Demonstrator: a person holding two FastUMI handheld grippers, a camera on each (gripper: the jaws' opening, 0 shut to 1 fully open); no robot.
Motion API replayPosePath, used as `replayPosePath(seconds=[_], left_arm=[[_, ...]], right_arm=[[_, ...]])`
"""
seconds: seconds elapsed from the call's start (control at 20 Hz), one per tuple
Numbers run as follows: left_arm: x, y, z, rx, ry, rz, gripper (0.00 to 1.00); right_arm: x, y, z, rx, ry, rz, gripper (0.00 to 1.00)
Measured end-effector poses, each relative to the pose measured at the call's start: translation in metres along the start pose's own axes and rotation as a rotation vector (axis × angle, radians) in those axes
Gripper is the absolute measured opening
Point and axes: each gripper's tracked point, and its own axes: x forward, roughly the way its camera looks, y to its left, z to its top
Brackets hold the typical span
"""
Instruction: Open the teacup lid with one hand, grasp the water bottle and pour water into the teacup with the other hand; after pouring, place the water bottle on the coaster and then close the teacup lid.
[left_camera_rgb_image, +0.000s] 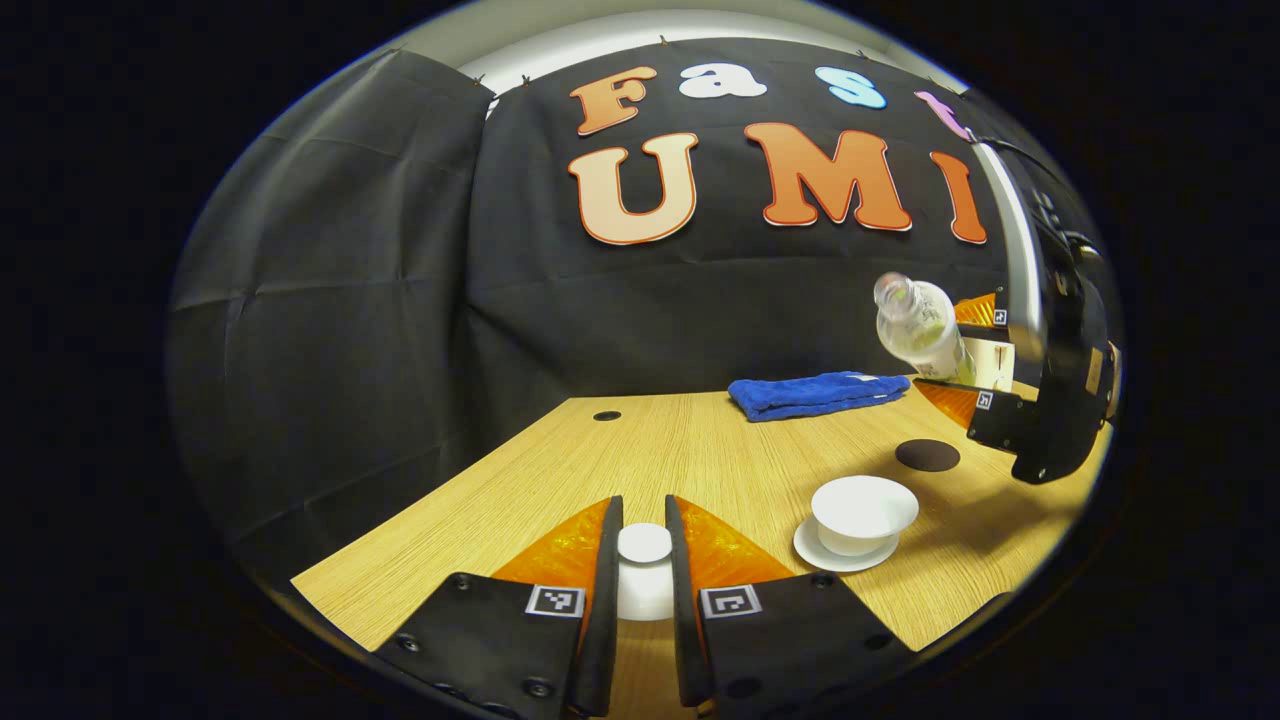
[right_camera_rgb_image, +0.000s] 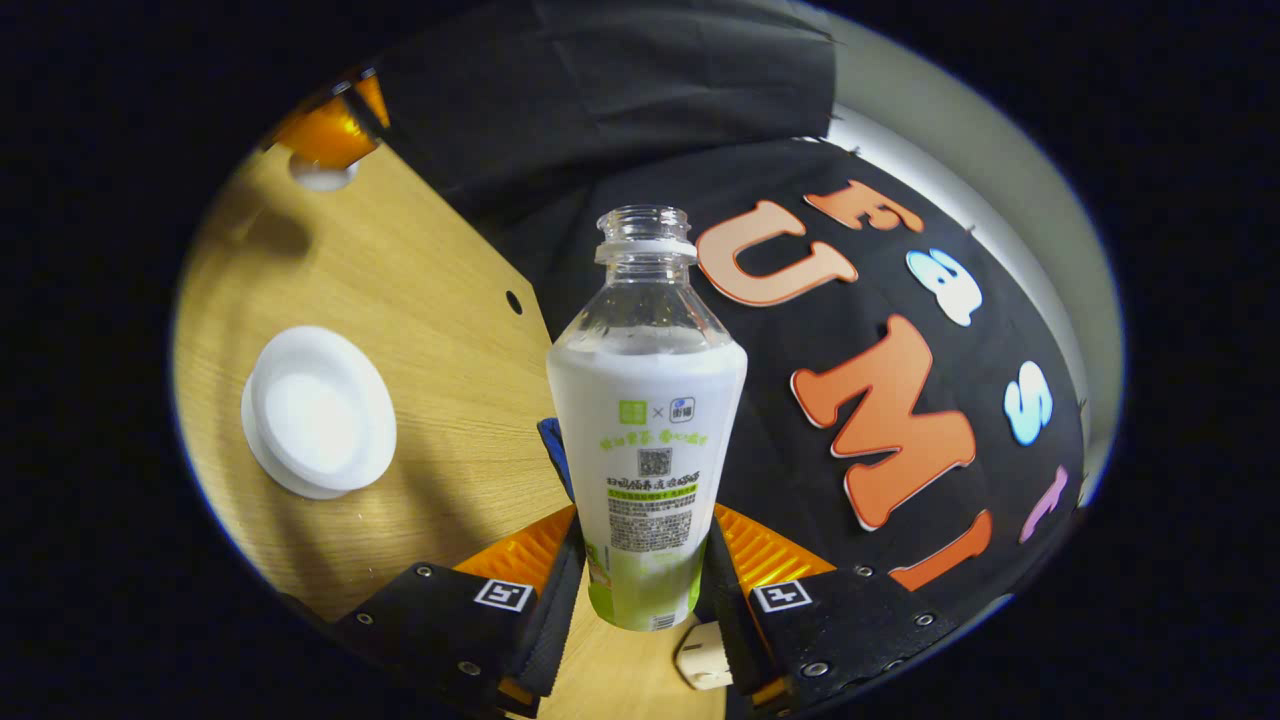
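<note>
My left gripper is shut on the white teacup lid, held low over the wooden table. Right of it, the open white teacup stands on its saucer. A dark round coaster lies just behind the cup. My right gripper is shut on the uncapped water bottle, which holds whitish liquid. In the left gripper view the bottle hangs tilted in the right gripper, above and to the right of the cup, mouth pointing up-left. The right gripper view has the teacup at its left.
A folded blue towel lies at the table's back edge, behind the coaster. A small round hole sits in the tabletop near the back. Black cloth walls stand behind and to the left. The left gripper appears far off in the right gripper view.
</note>
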Motion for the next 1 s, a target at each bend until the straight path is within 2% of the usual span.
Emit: replayPosePath(seconds=[0.3, 0.5, 0.6, 1.0], left_arm=[[-0.001, -0.015, 0.0, 0.012, 0.002, -0.023, 0.28], [-0.001, -0.024, -0.001, 0.007, 0.007, -0.036, 0.28], [0.0, -0.028, -0.003, 0.017, 0.007, -0.041, 0.28], [0.001, -0.028, -0.006, 0.018, 0.017, -0.038, 0.28]], right_arm=[[0.022, -0.008, -0.035, 0.37, 0.13, 0.033, 0.66], [0.028, -0.001, -0.053, 0.519, 0.175, 0.038, 0.66], [0.034, 0.0, -0.06, 0.602, 0.18, 0.062, 0.68], [0.046, 0.022, -0.093, 0.859, 0.253, 0.149, 0.63]])
